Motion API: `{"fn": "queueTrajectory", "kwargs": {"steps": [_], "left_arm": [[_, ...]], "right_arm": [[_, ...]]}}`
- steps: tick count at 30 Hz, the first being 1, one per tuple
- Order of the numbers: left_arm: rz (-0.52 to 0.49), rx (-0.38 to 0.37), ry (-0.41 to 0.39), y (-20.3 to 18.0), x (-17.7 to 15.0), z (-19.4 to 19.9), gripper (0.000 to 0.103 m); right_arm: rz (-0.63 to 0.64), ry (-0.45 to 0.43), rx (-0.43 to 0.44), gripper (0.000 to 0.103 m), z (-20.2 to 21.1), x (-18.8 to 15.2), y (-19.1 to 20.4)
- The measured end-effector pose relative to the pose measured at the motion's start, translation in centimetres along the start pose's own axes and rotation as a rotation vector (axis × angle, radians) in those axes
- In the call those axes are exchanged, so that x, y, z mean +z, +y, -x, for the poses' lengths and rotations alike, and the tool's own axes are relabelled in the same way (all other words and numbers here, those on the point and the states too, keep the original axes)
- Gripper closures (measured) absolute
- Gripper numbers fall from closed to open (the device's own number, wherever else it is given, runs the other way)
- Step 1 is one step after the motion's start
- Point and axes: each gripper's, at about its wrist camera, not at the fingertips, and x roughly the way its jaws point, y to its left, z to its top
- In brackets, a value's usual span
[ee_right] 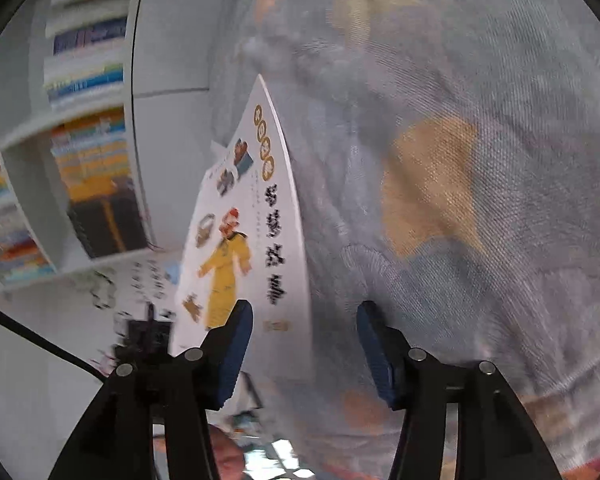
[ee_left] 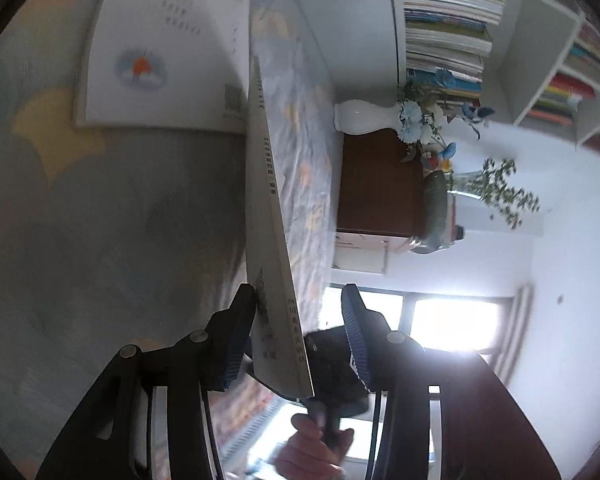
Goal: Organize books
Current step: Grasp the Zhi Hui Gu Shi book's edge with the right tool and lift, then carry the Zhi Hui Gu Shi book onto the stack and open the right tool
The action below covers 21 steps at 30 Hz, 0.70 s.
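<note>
Left gripper point(ee_left: 300, 340): jaws partly parted; a thin white book point(ee_left: 266, 208) stands edge-on between them, against the left pad, clear of the right pad point(ee_left: 356, 340). Whether it is actually gripped cannot be told. Long axis runs straight ahead from the jaws, spine facing the camera.

Right gripper point(ee_right: 304, 344): jaws apart, pressing on nothing. The same white book point(ee_right: 252, 240), cover with a yellow-robed figure, lies just ahead of the left pad point(ee_right: 236, 348), long axis pointing away.

Beneath and around: patterned cloth point(ee_right: 460, 160).

Ahead-left of the left jaws: a second white book point(ee_left: 160, 52), flat on the cloth.

Beyond, right: white vase with flowers point(ee_left: 364, 118), brown cabinet point(ee_left: 376, 188), white bookshelf point(ee_left: 540, 60) holding stacked books point(ee_left: 448, 20).

A hand point(ee_left: 312, 448) shows below the left jaws.
</note>
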Motion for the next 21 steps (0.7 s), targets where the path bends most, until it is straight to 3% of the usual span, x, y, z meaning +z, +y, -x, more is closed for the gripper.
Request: {"fn": "queueTrajectory", "kwargs": {"steps": [3, 6, 11, 13, 15, 18, 21], "left_arm": [[0.026, -0.014, 0.010, 0.1, -0.1, -0.3, 0.063], [-0.044, 0.063, 0.011, -0.6, -0.4, -0.3, 0.063], [-0.203, 0.296, 0.039, -1.5, -0.7, -1.1, 0.063], [-0.289, 0.420, 0.065, -1.9, -1.3, -2.4, 0.063], [-0.366, 0.491, 0.074, -2.3, -2.0, -3.2, 0.063], [-0.467, 0.562, 0.069, -3.4, -3.0, -3.6, 0.061], [-0.462, 0.528, 0.078, -3.4, -3.2, -2.6, 0.059]], "right_arm": [[0.005, 0.019, 0.055, 0.051, -1.0, 0.3, 0.5], [0.049, 0.039, 0.041, 0.055, -2.7, -0.1, 1.9], [0.260, -0.010, -0.119, 0.084, -2.7, -1.2, 5.4], [0.384, -0.035, -0.226, 0.086, -2.8, -2.0, 7.4], [0.538, -0.051, -0.362, 0.086, -3.3, -3.1, 9.8], [0.765, -0.053, -0.531, 0.086, -4.6, -5.3, 13.2], [0.913, -0.054, -0.607, 0.086, -5.0, -7.4, 15.3]]}}
